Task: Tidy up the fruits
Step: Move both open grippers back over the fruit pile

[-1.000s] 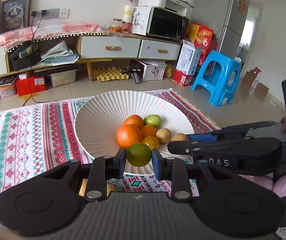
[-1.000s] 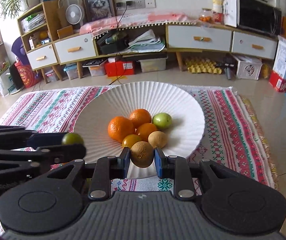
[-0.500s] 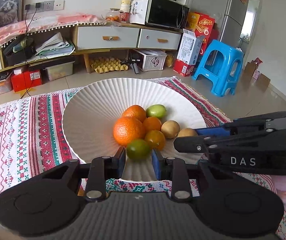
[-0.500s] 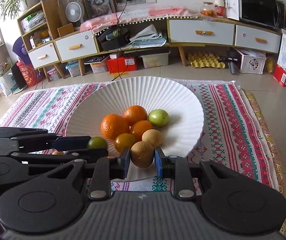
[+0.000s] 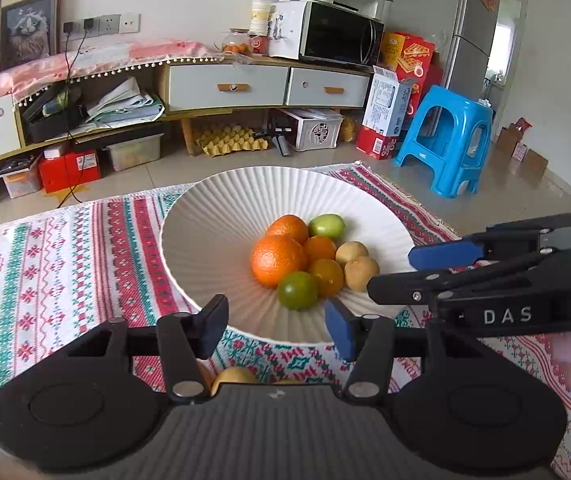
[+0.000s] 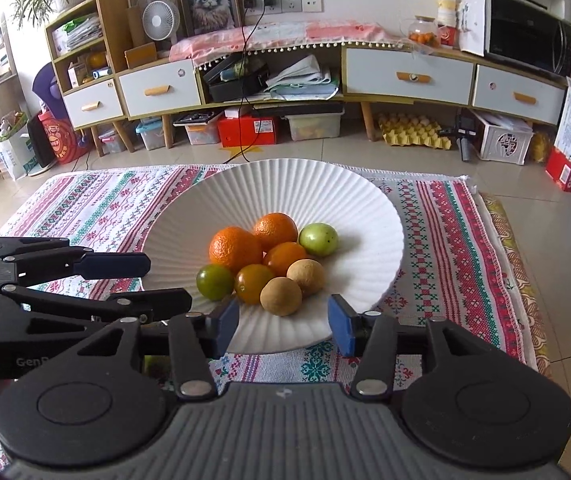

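A white ribbed bowl point(image 5: 213, 216) point(image 6: 365, 208) on a patterned cloth holds several fruits: oranges, a pale green fruit, two brown fruits. A dark green lime point(image 5: 297, 290) point(image 6: 214, 281) lies at the pile's near left. A brown fruit point(image 6: 281, 296) point(image 5: 361, 273) lies at the near right. My left gripper point(image 5: 276, 326) is open and empty just behind the lime. My right gripper point(image 6: 283, 320) is open and empty just behind the brown fruit. Each gripper shows in the other's view, the right point(image 5: 441, 254) and the left point(image 6: 137, 276).
The patterned cloth point(image 5: 65, 260) covers the table. A yellow fruit point(image 5: 231, 376) lies on the cloth under my left gripper. Beyond are a low cabinet point(image 6: 405, 76), a microwave point(image 5: 337, 34) and a blue stool point(image 5: 449, 140).
Both grippers opened. The left let the lime go into the bowl, and the right let the brown fruit go. Both have pulled back a little.
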{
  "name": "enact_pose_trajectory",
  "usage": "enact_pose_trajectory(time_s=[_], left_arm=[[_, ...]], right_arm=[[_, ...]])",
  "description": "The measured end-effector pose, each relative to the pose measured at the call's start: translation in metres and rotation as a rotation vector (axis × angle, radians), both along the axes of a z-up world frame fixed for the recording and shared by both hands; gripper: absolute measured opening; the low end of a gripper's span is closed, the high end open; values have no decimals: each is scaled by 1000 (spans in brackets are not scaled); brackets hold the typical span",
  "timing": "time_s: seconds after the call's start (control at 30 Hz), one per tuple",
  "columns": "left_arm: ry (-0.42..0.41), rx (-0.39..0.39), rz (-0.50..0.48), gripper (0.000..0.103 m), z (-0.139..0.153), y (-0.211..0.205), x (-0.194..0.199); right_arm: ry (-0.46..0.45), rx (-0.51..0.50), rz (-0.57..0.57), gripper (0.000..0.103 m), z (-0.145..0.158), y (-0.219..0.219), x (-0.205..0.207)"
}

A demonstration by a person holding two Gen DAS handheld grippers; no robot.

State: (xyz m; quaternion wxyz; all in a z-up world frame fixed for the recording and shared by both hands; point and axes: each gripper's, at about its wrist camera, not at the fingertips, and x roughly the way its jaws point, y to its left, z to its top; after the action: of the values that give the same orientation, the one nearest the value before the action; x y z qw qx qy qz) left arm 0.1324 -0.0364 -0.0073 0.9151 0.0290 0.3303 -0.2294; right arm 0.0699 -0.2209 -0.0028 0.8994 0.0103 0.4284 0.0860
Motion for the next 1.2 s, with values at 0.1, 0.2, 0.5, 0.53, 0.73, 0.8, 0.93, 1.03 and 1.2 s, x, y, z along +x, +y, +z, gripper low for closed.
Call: enact_pose_trajectory(time_s=[0.1,0.2,0.5,0.53,0.73,0.8,0.93,1.03,1.2], left_arm=[[-5,0,2,73,4,4,-7],[-19,-10,2,77,10,7,-14],[-64,23,1,97,22,15,-34],[-65,29,0,97,22,17,-36],[-69,70,6,103,22,26,-47],[-63,80,10,103,21,30,-50],[-38,88,19,103,19,37,-55],[-25,95,26,103,15,43,-61],[-6,105,43,103,9,53,-69]], right_arm=[[-8,-1,5,56,3,2,-3],[-18,-10,13,60,6,5,-7],[-38,-37,3,74,13,12,-18],[-34,-43,0,75,13,13,-20],[-28,-65,-13,84,14,20,-29],[-28,-70,-17,86,15,22,-33],[-28,-82,-36,91,16,25,-37],[-20,-88,-45,92,16,30,-40],[-23,-103,-35,95,14,39,-48]])
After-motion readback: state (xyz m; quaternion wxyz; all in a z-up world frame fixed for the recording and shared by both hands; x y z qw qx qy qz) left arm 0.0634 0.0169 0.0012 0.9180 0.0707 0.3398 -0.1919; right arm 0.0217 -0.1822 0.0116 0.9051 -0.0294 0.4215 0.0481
